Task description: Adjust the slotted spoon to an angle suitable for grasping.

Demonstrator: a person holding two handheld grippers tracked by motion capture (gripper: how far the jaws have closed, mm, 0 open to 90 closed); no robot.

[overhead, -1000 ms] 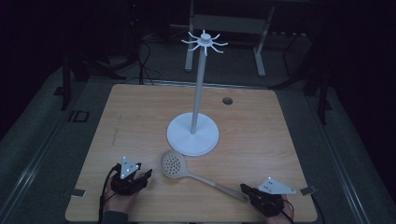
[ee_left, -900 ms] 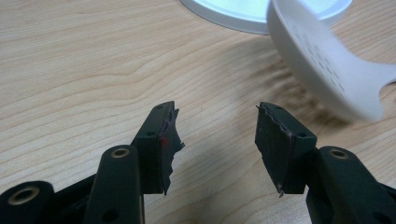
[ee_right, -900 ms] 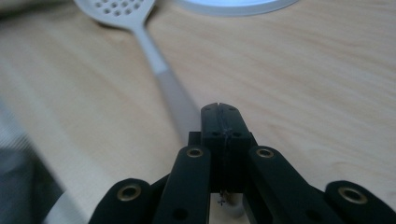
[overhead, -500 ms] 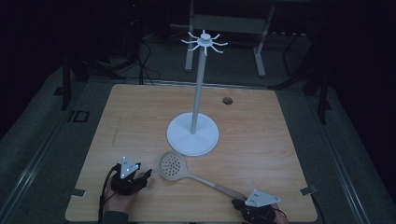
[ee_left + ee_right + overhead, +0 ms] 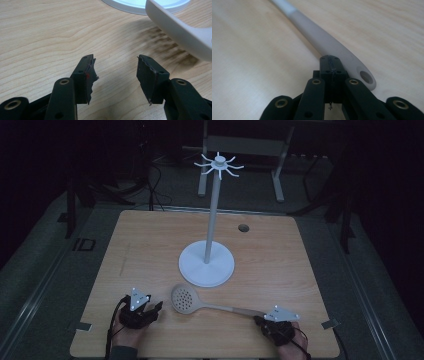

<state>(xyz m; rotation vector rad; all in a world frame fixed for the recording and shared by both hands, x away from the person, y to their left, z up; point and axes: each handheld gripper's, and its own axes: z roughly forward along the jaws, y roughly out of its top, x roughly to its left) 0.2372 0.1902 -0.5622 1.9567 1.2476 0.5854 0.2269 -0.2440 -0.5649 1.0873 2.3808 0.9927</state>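
Observation:
A white slotted spoon [image 5: 184, 299] lies on the wooden table [image 5: 145, 245], its head toward the left and its pale handle [image 5: 240, 310] running to the right. My left gripper [image 5: 155, 307] rests just left of the spoon's head, jaws open with nothing between them. In the left gripper view my left gripper [image 5: 116, 61] stands over bare wood, the spoon's head [image 5: 180, 27] up at the right. My right gripper [image 5: 257, 320] sits at the handle's end. In the right gripper view my right gripper [image 5: 330, 58] is shut beside the handle [image 5: 322, 37], with nothing between the jaws; the handle's hanging hole [image 5: 365, 76] lies to their right.
A white stand with a round base [image 5: 206, 265], a tall pole [image 5: 212, 210] and a ring of hooks [image 5: 219, 164] on top stands mid-table, just behind the spoon. A small dark hole [image 5: 243, 227] marks the far right of the tabletop. Dark floor surrounds the table.
My right gripper has shifted left from the front right of the table to the end of the spoon's handle. The left gripper and the spoon have stayed put.

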